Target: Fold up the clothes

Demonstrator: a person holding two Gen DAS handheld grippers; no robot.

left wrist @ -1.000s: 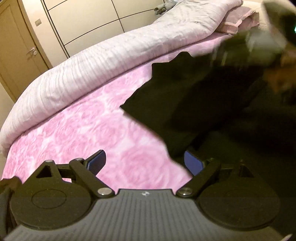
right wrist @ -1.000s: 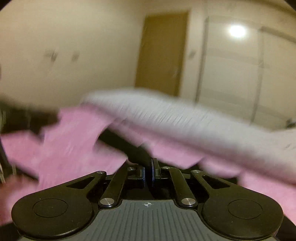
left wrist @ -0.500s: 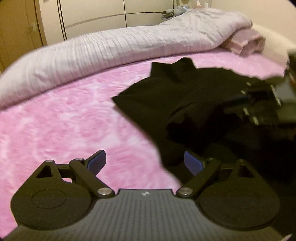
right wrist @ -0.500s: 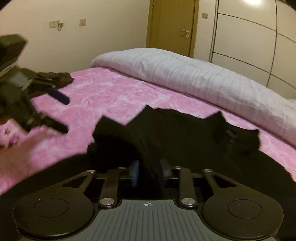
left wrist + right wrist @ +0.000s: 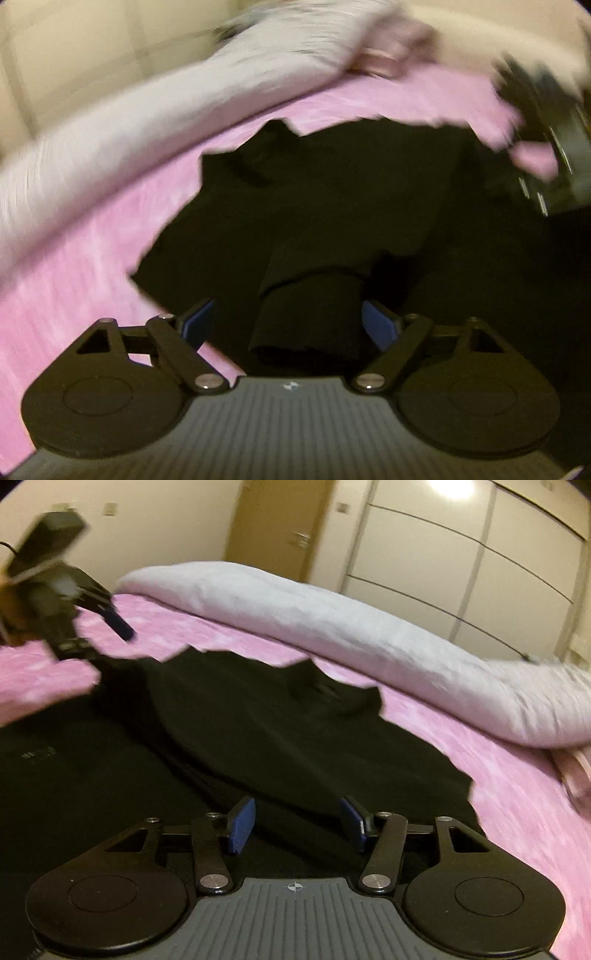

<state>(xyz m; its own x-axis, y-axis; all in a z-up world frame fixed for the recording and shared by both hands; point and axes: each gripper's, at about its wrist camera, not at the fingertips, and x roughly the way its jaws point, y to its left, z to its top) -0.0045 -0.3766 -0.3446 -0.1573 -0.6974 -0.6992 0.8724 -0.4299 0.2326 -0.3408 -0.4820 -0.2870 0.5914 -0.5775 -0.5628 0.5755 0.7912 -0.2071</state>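
Observation:
A black garment [image 5: 332, 192] lies spread on the pink bedspread [image 5: 92, 258]. One sleeve end [image 5: 310, 317] rests between the blue pads of my left gripper [image 5: 291, 325]. Its jaws are closing but stand wide, and neither pad presses the sleeve. In the right wrist view my right gripper [image 5: 297, 821] hovers over the near part of the garment [image 5: 258, 731]. Its jaws are opening, and only flat cloth lies below the gap. The left gripper [image 5: 107, 638] shows at the far left there. The right gripper [image 5: 535, 155] is a blur at the upper right of the left wrist view.
A rolled grey duvet [image 5: 332, 613] runs along the far side of the bed. A folded pink cloth [image 5: 388, 51] sits by its end. Beyond stand a brown door [image 5: 280, 520] and a cream wardrobe [image 5: 480, 546].
My right gripper went from shut to open and let go of the black cloth. My left gripper moved over the garment, so the sleeve end now lies between its fingers.

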